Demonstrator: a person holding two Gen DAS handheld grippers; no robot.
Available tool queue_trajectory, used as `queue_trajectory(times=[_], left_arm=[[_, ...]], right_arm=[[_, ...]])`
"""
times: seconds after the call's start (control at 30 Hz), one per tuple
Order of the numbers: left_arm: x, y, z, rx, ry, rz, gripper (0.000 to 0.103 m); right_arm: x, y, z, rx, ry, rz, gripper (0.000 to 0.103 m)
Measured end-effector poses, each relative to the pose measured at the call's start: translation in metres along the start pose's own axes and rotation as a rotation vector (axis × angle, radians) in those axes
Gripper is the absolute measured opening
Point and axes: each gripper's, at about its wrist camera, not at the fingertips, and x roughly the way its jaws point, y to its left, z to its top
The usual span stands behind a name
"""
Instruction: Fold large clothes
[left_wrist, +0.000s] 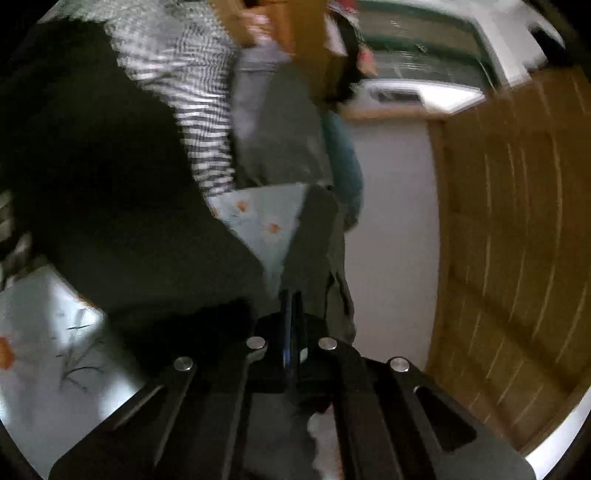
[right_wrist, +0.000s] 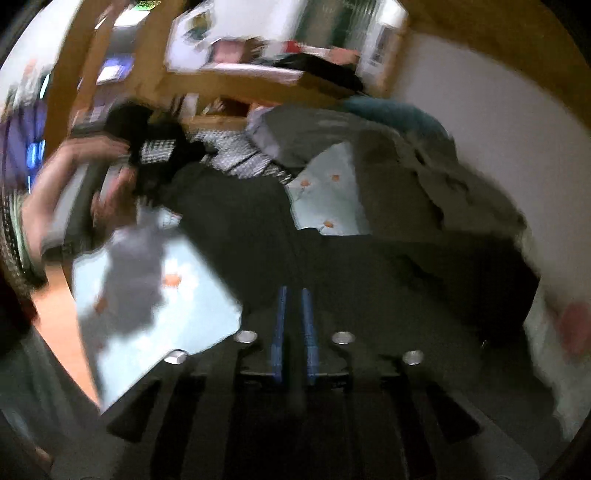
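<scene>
Both views blur badly. My left tool pinches the large dark olive fabric garment; my right tool sits narrow over it, grip unclear. Garment sprawls on the pale blue floral sheet. Risk: fast motion slips the hem, snags the striped cloth.

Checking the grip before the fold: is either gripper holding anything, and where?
Both jaws look shut on the dark olive-grey garment: left gripper on an edge fold, right gripper apparently on its near edge.
</scene>
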Motion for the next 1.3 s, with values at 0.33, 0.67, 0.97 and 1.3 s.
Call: queue_trajectory(times=[0.33,0.67,0.97,1.3], left_arm=[[-0.017,0.030,-0.027,-0.118,-0.083,0.299,0.090],[-0.050,0.022,0.006,0.014,-0.085,0.477,0.097],[-0.054,0.044,0.015,-0.068,-0.123,0.401,0.097],[-0.054,0.058,-0.006,-0.348,-0.075,0.087,0.097]], right_arm=[[-0.012,0.019,0.015,-0.320,-0.129,-0.055,0.100],[0.105,0.130,-0.016,-0.925,0.039,-0.100,0.100],[0.123,0.108,-0.008,-0.743,0.099,-0.168,0.013],[0.052,0.015,0.045,-0.160,-0.069,0.038,0.011]])
